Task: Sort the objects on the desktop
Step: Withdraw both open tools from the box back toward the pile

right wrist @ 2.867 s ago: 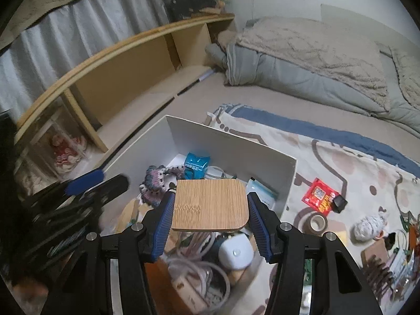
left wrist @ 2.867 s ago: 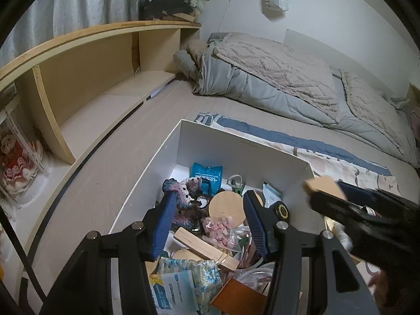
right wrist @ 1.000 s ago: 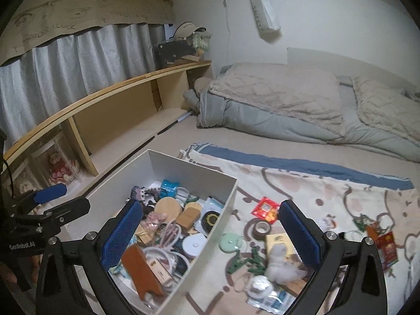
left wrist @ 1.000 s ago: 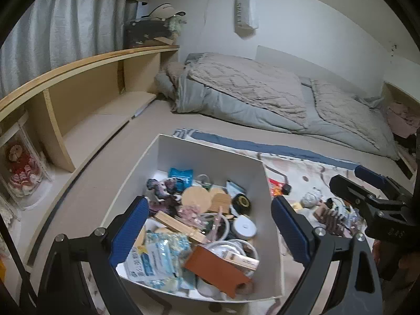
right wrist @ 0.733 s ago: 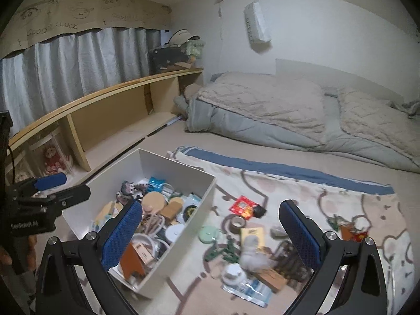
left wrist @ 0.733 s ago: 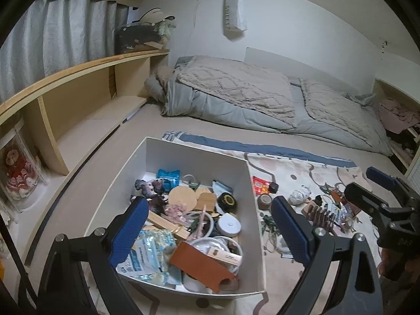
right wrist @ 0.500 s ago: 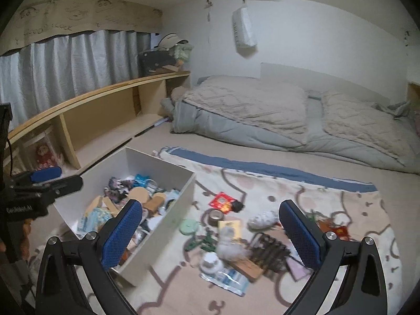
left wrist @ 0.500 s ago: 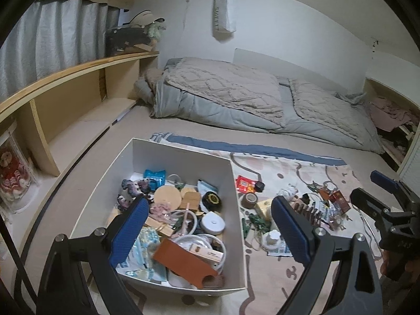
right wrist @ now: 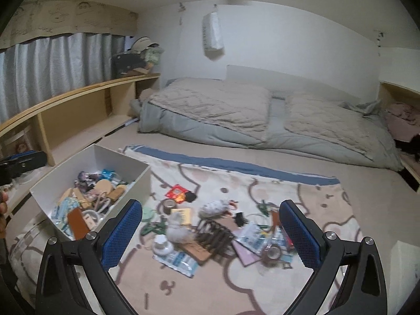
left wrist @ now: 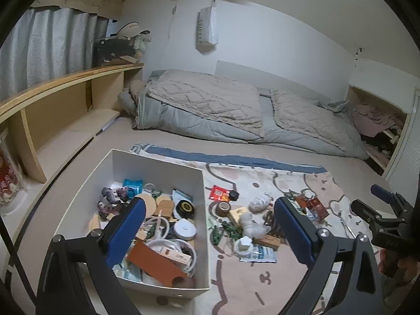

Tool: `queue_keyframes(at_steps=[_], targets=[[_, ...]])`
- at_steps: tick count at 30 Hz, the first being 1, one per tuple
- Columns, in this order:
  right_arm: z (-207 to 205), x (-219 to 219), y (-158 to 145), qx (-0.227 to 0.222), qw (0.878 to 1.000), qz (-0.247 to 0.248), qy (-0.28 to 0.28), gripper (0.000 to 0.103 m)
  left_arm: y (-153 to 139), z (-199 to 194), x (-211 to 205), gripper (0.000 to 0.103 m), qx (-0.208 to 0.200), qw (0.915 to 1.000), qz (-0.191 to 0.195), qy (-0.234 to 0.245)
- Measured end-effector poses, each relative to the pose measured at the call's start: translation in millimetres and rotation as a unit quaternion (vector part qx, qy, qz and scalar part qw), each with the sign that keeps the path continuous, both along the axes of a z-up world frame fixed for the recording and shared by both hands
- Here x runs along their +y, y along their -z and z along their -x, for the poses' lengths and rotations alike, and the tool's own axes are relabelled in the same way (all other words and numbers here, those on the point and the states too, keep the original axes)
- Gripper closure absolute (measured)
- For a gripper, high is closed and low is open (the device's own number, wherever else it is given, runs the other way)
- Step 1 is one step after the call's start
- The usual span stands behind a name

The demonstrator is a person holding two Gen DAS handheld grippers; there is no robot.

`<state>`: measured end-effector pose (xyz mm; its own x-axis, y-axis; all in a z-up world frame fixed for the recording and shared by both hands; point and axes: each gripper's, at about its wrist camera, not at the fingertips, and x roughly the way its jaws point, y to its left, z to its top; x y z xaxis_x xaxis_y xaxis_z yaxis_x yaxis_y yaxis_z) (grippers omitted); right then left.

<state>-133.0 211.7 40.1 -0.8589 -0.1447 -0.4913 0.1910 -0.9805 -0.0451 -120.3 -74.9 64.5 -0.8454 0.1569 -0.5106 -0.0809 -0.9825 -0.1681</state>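
Observation:
A white box holds several items: round and square wooden coasters, a black tape measure, a white disc, a brown leather piece. Right of it, loose items lie on the patterned mat: a red packet, a tape roll, white fluffy balls, a dark ridged rack. My left gripper hangs open and empty above the box's right wall. My right gripper is open and empty over the pile; the box lies to its left.
Grey and beige bedding fills the far side. A long wooden shelf with a curtain above runs along the left. In the left wrist view the right gripper shows at the right edge, held by a hand.
The right gripper let go of the square bamboo board, which now lies in the box. Both grippers opened wide, then drew back and up from the box, swinging right toward the pile.

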Motion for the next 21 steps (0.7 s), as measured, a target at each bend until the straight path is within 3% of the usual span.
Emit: queue_keyframes(at_steps=[6, 14, 19, 21], targets=[[3.4, 32.0, 8.7, -0.010, 0.999, 0.001, 0.035, 0.000, -2.6, -3.8, 13.5, 0.000, 0.013, 0.9998, 0.015, 0.006], [24.3, 74.3, 37.0, -0.047, 0.996, 0.014, 0.074, 0.000, 5.7, 6.9, 30.7, 0.000, -0.007, 0.9992, 0.033, 0.020], [47.2, 106.4, 57.7, -0.080, 0.990, 0.056, 0.105, 0.000, 10.0, 13.9, 35.4, 0.000, -0.015, 0.9992, 0.030, 0.023], [57.3, 119.5, 66.4, -0.092, 0.986, 0.078, 0.115, 0.006, 10.8, 16.7, 36.5, 0.000, -0.017, 0.9991, 0.028, 0.026]])
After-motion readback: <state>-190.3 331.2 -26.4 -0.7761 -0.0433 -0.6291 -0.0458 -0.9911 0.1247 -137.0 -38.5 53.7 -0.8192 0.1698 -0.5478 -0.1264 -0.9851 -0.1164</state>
